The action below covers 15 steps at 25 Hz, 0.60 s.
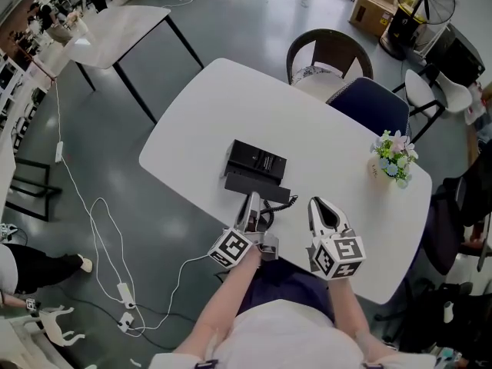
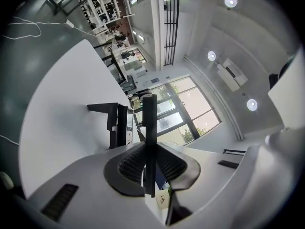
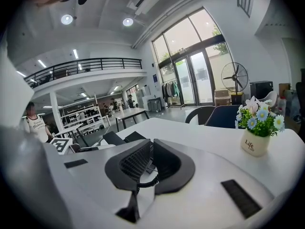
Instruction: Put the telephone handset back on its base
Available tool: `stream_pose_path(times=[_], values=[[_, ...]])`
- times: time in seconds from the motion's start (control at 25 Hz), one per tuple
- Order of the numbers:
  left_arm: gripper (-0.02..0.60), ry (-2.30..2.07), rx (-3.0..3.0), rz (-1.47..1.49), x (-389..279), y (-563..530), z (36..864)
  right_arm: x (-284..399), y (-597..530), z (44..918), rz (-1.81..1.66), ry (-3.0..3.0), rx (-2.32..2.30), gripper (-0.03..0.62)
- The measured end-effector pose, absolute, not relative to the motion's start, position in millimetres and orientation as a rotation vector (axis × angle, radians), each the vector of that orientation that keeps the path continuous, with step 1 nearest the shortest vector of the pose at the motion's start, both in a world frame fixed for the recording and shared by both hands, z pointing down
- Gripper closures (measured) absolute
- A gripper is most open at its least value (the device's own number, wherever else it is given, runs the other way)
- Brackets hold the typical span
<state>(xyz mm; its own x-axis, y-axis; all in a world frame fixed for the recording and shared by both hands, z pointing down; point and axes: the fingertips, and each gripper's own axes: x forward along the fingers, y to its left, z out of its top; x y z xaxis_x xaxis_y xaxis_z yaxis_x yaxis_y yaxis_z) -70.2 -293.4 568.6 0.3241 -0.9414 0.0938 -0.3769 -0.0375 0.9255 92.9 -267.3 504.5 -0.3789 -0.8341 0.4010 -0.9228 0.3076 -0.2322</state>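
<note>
The black telephone base sits mid-table on the white table. The black handset lies crosswise just in front of the base, on its near side. My left gripper is shut on the handset. In the left gripper view, which is rolled sideways, the handset shows as a thin dark bar clamped between the pads, with the base beyond. The coiled cord trails beside the left jaws. My right gripper hovers to the right with its jaws together and holds nothing; the cord shows past them.
A small white pot of flowers stands near the table's right edge. Two chairs are at the far side. A second white table stands far left. White cables run over the grey floor.
</note>
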Motion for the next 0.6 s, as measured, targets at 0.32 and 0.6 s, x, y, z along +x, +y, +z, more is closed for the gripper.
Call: stream_pose_path(times=[0.32,0.6], values=[[0.509,-1.237,1.609,-0.703,-75,-311,585,98,-273,509,0.647,-2.344,1.617,0.551],[0.509,-1.238,1.636,-0.68,-75,-320,594,101,-277,518,0.672,-2.322,1.612,0.551]])
